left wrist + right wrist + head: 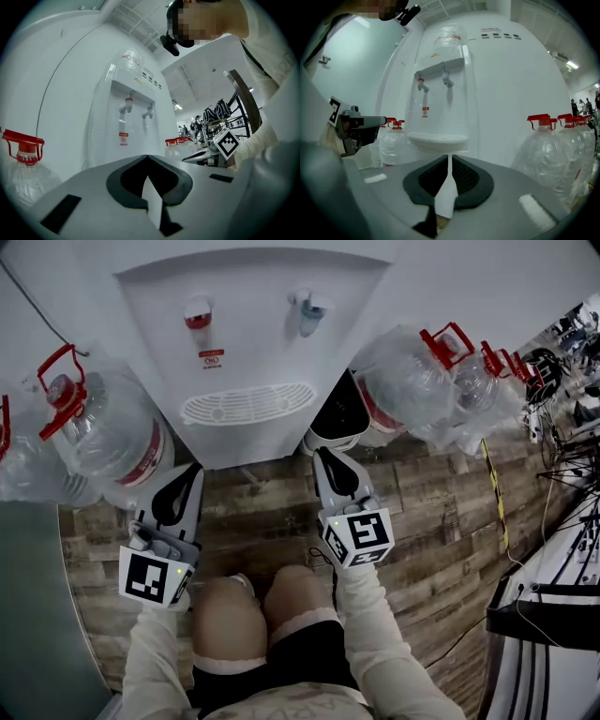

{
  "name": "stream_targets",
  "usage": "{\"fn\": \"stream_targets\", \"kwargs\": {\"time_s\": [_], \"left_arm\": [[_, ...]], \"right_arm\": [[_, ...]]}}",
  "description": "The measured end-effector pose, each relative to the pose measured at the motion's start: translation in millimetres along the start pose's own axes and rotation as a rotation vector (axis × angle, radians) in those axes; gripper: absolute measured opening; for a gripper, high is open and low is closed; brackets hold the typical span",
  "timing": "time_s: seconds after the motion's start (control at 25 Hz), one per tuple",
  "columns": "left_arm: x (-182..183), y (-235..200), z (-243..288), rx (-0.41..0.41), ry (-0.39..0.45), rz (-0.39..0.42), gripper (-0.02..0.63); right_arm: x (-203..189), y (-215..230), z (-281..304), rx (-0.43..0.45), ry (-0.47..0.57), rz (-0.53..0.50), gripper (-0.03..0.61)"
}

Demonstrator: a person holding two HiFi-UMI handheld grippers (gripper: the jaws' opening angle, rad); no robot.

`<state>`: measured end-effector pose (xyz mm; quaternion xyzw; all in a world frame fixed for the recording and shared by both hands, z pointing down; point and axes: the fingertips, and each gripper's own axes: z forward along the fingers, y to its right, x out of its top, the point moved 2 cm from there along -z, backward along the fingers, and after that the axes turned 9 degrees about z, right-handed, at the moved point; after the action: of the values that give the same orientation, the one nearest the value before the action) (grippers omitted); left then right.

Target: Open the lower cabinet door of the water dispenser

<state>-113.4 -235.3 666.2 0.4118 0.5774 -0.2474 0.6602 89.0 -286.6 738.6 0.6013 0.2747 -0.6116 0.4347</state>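
Observation:
The white water dispenser (pixel 246 343) stands ahead of me with a red tap (pixel 198 313), a blue tap (pixel 307 307) and a slotted drip tray (pixel 247 402). Its lower cabinet door is hidden under the overhang in the head view. My left gripper (pixel 192 471) is held low in front of the dispenser's left corner, jaw tips touching, nothing between them. My right gripper (pixel 324 452) hangs by the right corner, jaws parted by a thin slit, empty. In the right gripper view the drip tray (pixel 437 139) sits just above the jaws. The left gripper view shows the dispenser (pixel 136 126) straight ahead.
Large clear water bottles with red caps stand on the left (pixel 103 432) and on the right (pixel 422 381) of the dispenser. A black and white object (pixel 337 413) leans at its right side. Cables and stands (pixel 562 437) crowd the far right. My knees (pixel 267 610) are above the wooden floor (pixel 441 521).

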Motion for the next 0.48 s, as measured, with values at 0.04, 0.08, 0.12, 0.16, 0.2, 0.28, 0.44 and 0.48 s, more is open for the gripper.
{"fn": "stream_targets", "kwargs": {"time_s": [0.04, 0.08, 0.12, 0.16, 0.2, 0.28, 0.44, 0.48], "left_arm": [[-5.0, 2.2, -0.3, -0.003, 0.008, 0.002, 0.002], [-10.0, 3.3, -1.2, -0.003, 0.009, 0.006, 0.002], [-14.5, 3.2, -2.4, 0.000, 0.007, 0.011, 0.002], [-17.9, 2.5, -3.6, 0.003, 0.008, 0.014, 0.002], [-20.3, 1.7, -4.8, 0.007, 0.010, 0.015, 0.002], [-23.2, 0.5, -6.7, 0.014, 0.014, 0.013, 0.002], [-27.6, -2.7, -10.6, 0.017, 0.009, 0.017, 0.003], [-28.7, -4.3, -11.1, 0.019, 0.008, 0.016, 0.002]], "right_arm": [[-8.2, 3.0, 1.4, 0.001, -0.003, 0.006, 0.037], [-16.1, 5.9, 3.0, 0.002, -0.007, 0.015, 0.038], [-23.3, 9.2, 5.2, 0.003, -0.011, 0.028, 0.043], [-29.6, 12.9, 8.3, 0.004, -0.015, 0.042, 0.058], [-34.5, 17.2, 12.3, 0.007, -0.020, 0.054, 0.061], [-40.7, 26.6, 22.6, 0.017, -0.035, 0.065, 0.074], [-48.4, 42.8, 46.4, 0.032, -0.082, 0.079, 0.138], [-50.4, 46.3, 52.3, 0.034, -0.094, 0.083, 0.160]]}}
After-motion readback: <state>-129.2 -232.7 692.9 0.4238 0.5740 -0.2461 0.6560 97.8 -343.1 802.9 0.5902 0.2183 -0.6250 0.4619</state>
